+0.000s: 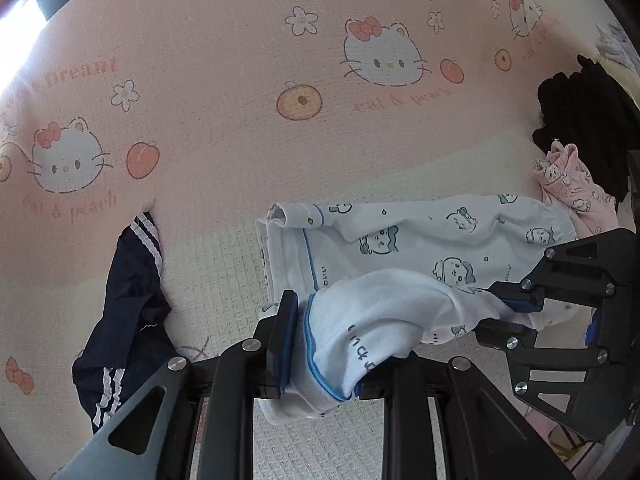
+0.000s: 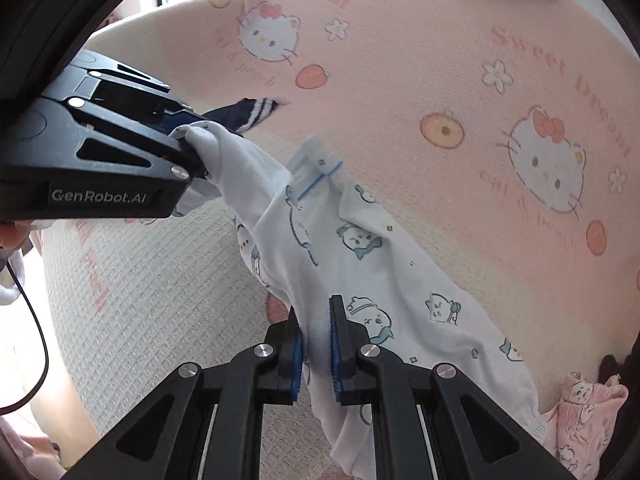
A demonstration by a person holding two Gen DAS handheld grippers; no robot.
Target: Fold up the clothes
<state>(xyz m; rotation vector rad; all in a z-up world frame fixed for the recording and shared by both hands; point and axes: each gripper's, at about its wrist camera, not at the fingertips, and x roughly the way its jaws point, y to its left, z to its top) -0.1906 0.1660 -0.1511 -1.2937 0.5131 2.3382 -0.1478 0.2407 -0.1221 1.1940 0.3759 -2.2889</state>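
A white garment with blue cartoon print (image 1: 440,240) lies partly on the bed and partly lifted. My left gripper (image 1: 324,352) is shut on a bunched edge of it with blue trim; its right finger is hidden behind the cloth. In the right wrist view the white garment (image 2: 360,260) stretches from the left gripper (image 2: 192,152) at upper left down to my right gripper (image 2: 316,344), which is shut on a fold of it. The right gripper (image 1: 504,308) also shows at the right of the left wrist view, pinching the same cloth.
A pink cat-print bed sheet (image 1: 240,100) covers the surface. A navy garment with white stripes (image 1: 128,300) lies left. A pink printed garment (image 1: 568,184) and a black one (image 1: 580,120) lie at the right edge. A black cable (image 2: 36,320) hangs at left.
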